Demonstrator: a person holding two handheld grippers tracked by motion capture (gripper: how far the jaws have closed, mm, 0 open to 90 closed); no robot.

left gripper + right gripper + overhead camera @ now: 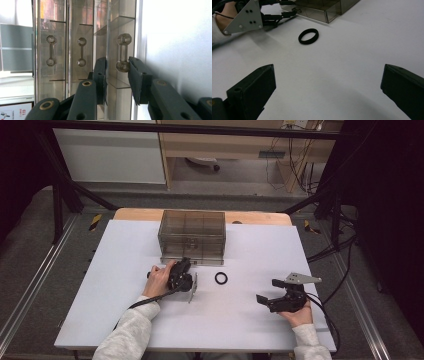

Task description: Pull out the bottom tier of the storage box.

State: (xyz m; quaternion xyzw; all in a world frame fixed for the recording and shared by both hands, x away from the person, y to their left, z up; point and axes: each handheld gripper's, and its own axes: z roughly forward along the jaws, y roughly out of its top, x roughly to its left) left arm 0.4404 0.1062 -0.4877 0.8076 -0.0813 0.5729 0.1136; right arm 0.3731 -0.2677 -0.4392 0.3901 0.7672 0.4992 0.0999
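Observation:
A smoky clear drawer box (192, 232) stands at the back middle of the white table (115, 285). My left gripper (184, 262), rolled on its side, is at the box's front. In the left gripper view its jaws (117, 62) straddle the lower knob of a clear drawer handle (123, 50); one pad touches it and a narrow gap shows at the other. A black ring (221, 278) lies flat on the table just right of that hand, also seen ahead of my right gripper (308, 36). My right gripper (267, 290) rests near the front right, wide open (328, 75), with nothing between its jaws.
The box (80, 30) has two more drawers with like handles beside the one between the jaws. The left gripper's grey plate (244, 17) and cable lie between the hand and the ring. Bare white table stretches around the right gripper. Black frame posts stand past the table's far corners.

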